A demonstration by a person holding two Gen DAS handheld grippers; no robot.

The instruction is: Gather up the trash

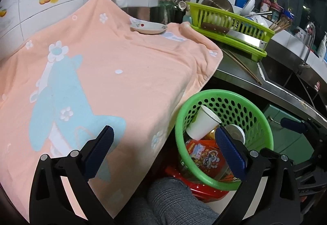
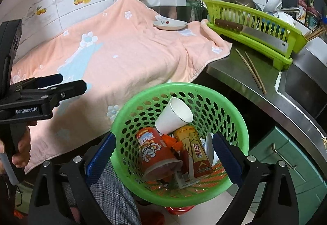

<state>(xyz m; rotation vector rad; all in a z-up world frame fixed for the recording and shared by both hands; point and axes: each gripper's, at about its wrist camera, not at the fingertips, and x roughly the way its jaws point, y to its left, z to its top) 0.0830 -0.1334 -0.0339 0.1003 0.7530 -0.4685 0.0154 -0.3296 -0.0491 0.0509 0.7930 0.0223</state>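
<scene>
Both hand-held grippers are up in the air with nothing in them. Left hand-held gripper (image 1: 163,139) has its two blue fingers far apart, one over the peach towel (image 1: 122,74) and one over the green basket (image 1: 253,114). Right hand-held gripper (image 2: 163,147) also has its fingers wide apart, and the basket's near part shows between them, but the pads do not press on it.

That green basket with holes sits low, just past the edge of the towel and the steel bench (image 2: 229,69). It rests on something red (image 1: 204,194). Trash lies inside it: a white paper cup (image 2: 173,115) tipped on its side on top, a red snack tub (image 2: 157,153) with a cartoon on it, a yellow can (image 2: 194,151), and some orange wrappers (image 2: 175,145).

Far back on the towel sits a small white dish (image 2: 170,25). On the bench lie two chopsticks (image 2: 251,70), and behind them stands a green dish rack (image 2: 263,27) with a big knife (image 2: 251,33) resting along its front. A knee in grey checked cloth (image 1: 173,200) shows at the bottom.
</scene>
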